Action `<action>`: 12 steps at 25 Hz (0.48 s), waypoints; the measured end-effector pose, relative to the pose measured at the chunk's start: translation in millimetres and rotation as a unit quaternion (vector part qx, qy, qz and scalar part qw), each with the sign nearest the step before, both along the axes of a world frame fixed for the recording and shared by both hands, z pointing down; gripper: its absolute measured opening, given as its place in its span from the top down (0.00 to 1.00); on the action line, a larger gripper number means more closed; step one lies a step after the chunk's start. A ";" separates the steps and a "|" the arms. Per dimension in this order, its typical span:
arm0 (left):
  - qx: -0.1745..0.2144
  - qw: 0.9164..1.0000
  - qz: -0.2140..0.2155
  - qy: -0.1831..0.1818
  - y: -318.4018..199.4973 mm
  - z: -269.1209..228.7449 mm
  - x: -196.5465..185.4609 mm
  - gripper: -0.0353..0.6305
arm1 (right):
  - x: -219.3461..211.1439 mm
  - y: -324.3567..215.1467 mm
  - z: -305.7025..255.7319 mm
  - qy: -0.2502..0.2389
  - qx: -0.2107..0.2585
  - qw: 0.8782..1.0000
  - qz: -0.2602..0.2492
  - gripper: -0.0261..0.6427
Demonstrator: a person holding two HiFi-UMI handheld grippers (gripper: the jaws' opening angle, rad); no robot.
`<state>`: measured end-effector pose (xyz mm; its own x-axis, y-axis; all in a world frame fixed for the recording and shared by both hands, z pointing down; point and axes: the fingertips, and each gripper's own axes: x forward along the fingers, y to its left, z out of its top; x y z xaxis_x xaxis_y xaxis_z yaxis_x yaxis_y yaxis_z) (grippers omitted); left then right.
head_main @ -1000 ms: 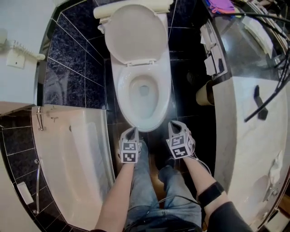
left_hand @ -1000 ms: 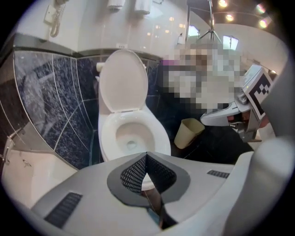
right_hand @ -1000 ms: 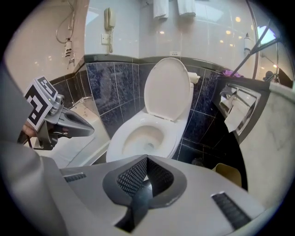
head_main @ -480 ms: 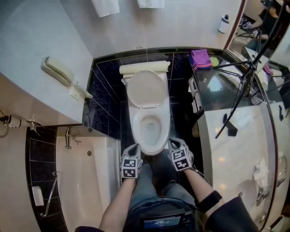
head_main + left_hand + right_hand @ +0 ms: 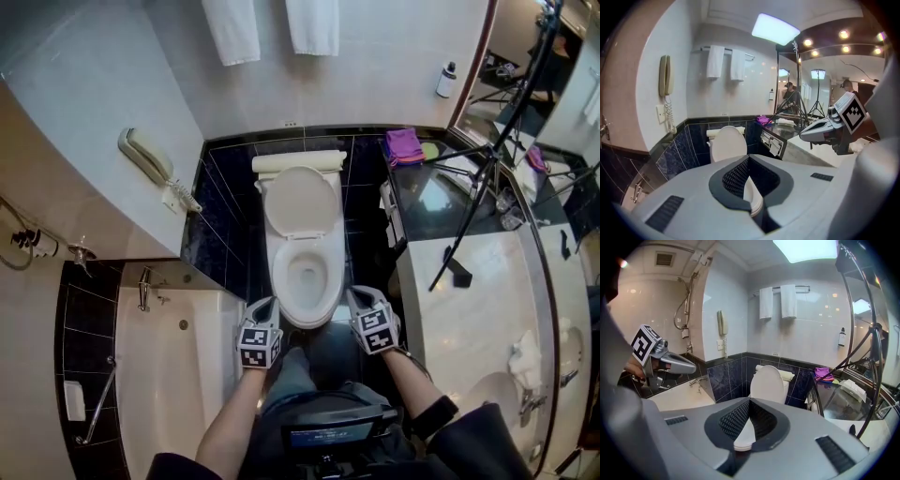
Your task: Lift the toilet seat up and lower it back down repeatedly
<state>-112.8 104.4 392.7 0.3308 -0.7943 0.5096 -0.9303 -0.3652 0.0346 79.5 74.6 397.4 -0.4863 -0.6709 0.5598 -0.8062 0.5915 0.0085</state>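
Two big fixtures flank the scene in the head view: bathtub point(image 5: 178, 375) on the left & vanity counter point(image 5: 469, 300) on the right. Betw them a white toilet point(image 5: 302, 272) stands against the dark-tiled wall. Its bowl is open: the toilet seat point(image 5: 300, 202) is up, tipped back toward the tank point(image 5: 298, 161), pale face turned to the room, and both gripper views show it near upright. Can't tell whether a separate ring lies on the bowl rim. Smallest are the 2 tools. Left gripper point(image 5: 265, 307) and right gripper point(image 5: 359, 295) hang side by side at the bowl's near end, one each side, pointing fwd & down, apart from the porcelain and from each other. Left gripper's jaws are together, pads meeting at the tips, nothing betw them. Right gripper's jaws are likewise closed up & empty. Neither touches the toilet seat or anything else; it stands well ahead of both, at the far end of the bowl.
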 end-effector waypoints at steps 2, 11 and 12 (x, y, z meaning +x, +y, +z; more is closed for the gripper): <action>0.005 1.000 0.001 0.000 4.0 -7.6 -0.5 0.96 | 2.4 6.2 -3.6 -0.001 0.000 1.000 0.000 0.93; 0.030 1.000 -0.002 0.004 18.0 -25.4 -5.9 0.96 | 7.7 27.4 -4.5 -0.006 0.002 1.000 0.009 0.93; 0.031 0.999 -0.003 0.005 19.1 -24.7 -6.2 0.96 | 8.1 28.5 -3.2 -0.006 0.001 1.000 0.009 0.93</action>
